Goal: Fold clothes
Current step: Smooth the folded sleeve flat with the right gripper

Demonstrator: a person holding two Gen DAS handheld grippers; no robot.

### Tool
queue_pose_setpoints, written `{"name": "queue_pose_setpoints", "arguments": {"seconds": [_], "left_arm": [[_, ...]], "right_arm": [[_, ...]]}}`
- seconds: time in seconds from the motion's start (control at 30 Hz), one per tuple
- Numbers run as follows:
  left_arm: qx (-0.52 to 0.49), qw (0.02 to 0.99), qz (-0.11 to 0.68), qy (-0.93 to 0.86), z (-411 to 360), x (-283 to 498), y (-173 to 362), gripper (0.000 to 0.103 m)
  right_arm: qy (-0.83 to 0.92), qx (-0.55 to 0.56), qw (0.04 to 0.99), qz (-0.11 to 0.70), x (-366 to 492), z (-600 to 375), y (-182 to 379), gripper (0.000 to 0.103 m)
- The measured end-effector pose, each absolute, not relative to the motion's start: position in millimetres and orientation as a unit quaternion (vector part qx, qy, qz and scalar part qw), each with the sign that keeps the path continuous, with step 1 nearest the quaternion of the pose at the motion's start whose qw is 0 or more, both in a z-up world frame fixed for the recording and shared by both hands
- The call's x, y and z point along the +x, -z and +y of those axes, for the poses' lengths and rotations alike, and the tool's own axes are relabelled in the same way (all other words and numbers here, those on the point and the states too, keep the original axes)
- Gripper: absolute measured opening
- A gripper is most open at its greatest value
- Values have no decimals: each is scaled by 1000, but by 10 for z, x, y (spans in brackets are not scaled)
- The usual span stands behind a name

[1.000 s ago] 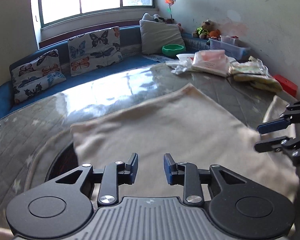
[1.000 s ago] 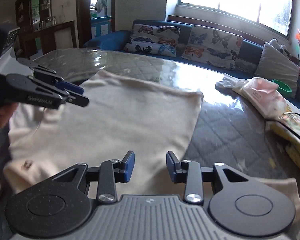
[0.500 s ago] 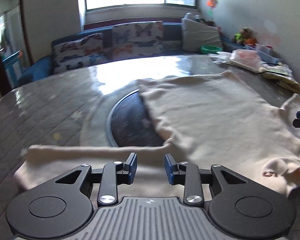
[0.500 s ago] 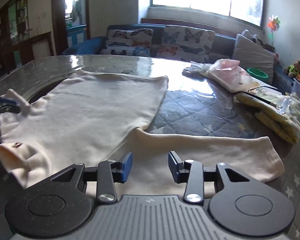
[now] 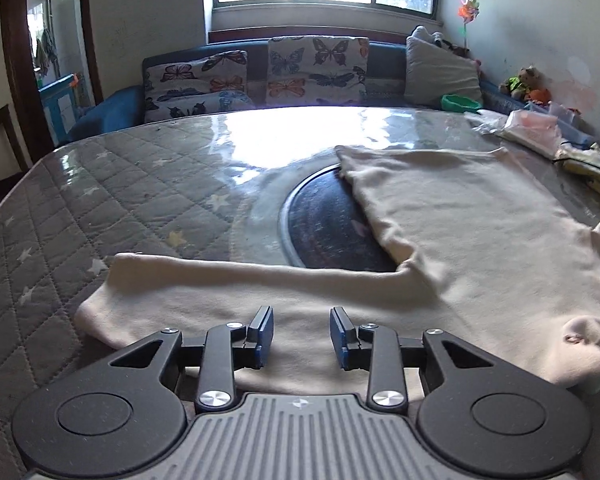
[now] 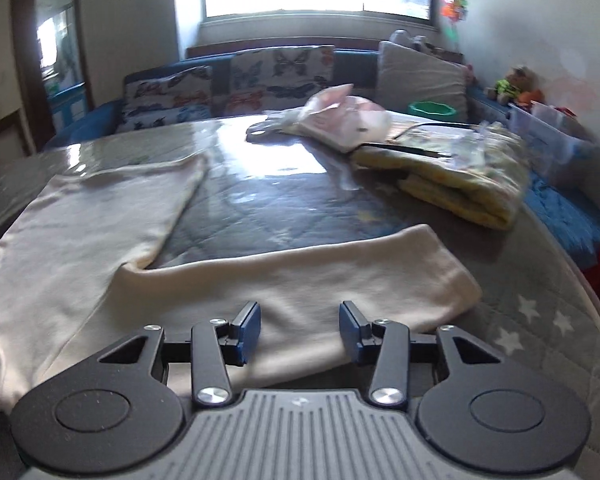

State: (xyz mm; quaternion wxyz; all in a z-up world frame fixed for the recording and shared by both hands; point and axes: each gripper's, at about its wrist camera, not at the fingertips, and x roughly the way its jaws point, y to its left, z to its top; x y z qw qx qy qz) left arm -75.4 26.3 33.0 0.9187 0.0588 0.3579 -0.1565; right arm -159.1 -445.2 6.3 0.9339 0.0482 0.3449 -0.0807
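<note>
A cream long-sleeved top (image 5: 480, 236) lies spread flat on the quilted grey table, collar toward me. Its left sleeve (image 5: 220, 288) stretches out to the left just beyond my left gripper (image 5: 301, 332), which hangs open over the sleeve near the shoulder with nothing between its fingers. In the right wrist view the right sleeve (image 6: 320, 280) runs out to the right, and the body of the top (image 6: 100, 216) lies at the left. My right gripper (image 6: 299, 328) is open above that sleeve, holding nothing.
A dark round inset (image 5: 324, 224) sits in the table (image 5: 120, 184) under the top's left edge. Folded yellow cloth (image 6: 460, 172) and pink bagged clothes (image 6: 340, 120) lie at the far right. A blue sofa with butterfly cushions (image 5: 316, 64) runs behind the table.
Both grippers have swung apart, the left out to the left sleeve and the right out to the right sleeve. Each has dropped out of the other's view. Both stayed open.
</note>
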Motion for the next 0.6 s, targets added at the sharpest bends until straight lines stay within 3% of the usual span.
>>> {"name": "queue_pose_setpoints", "arguments": {"seconds": [0.07,0.37,0.53,0.6], "left_arm": [[56,918,353,171,188,-784,-395,46],[71,892,347,282,-602,-963,-549,48],[92,869,347,340,-1111,-1094,-517,48],[100,861,350,355,-1270,-1142,-483,48]], "right_arm": [[95,59,935,338,-1610,-4540,-69,44],[126,59,933,331,-1548,-4651,12,47],[133,67,935,323,-1534,-4657,24,52],[132,68,935,321,-1537,-4648,30,60]]}}
